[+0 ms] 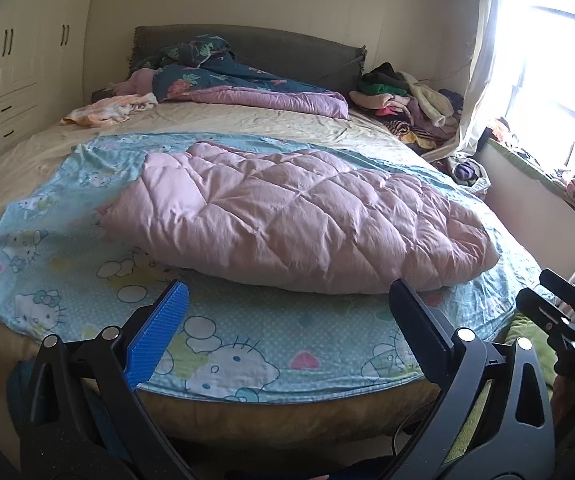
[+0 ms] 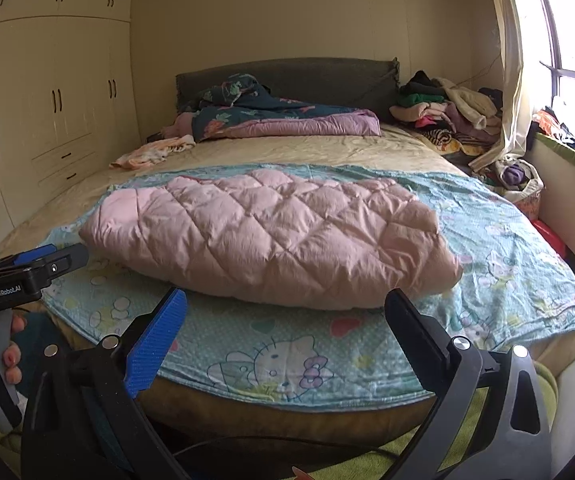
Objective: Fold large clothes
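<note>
A pink quilted garment (image 1: 287,216) lies in a puffy, folded bundle on a light blue cartoon-cat sheet (image 1: 247,356) spread over the bed. It also shows in the right wrist view (image 2: 271,236), on the same sheet (image 2: 287,360). My left gripper (image 1: 287,292) is open and empty, held off the foot of the bed, short of the garment. My right gripper (image 2: 287,300) is open and empty too, at the bed's foot. The right gripper shows at the right edge of the left view (image 1: 567,320); the left gripper shows at the left edge of the right view (image 2: 35,264).
A dark floral and purple quilt (image 1: 247,84) lies by the grey headboard (image 1: 287,48). An orange-white cloth (image 1: 107,110) lies at the far left. A pile of clothes (image 1: 407,100) sits at the far right by the curtain. Wardrobes (image 2: 47,100) line the left wall.
</note>
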{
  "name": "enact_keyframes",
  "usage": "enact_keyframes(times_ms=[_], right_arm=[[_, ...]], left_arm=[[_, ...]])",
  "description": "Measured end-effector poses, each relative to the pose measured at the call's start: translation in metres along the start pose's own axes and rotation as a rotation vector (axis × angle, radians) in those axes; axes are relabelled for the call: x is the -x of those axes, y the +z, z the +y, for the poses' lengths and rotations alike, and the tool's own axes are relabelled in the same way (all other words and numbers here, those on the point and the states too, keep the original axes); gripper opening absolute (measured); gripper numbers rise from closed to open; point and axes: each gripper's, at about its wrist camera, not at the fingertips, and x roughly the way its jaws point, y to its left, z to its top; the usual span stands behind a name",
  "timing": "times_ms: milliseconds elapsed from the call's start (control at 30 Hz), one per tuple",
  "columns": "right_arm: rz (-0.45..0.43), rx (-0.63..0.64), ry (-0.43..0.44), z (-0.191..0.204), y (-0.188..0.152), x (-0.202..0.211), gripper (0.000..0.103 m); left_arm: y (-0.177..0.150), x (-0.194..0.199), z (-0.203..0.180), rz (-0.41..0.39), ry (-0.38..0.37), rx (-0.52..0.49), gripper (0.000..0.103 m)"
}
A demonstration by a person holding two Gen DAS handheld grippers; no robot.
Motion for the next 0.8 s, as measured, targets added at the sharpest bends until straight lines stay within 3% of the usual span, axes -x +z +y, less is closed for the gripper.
enact_keyframes(times_ms=[800], right_arm=[[0.008,-0.022,0.010,0.0004,0.0023,-0.0052,0.099]], left_arm=[[0.0010,-0.0014,0.0020,0.007,0.023,-0.010,0.094]])
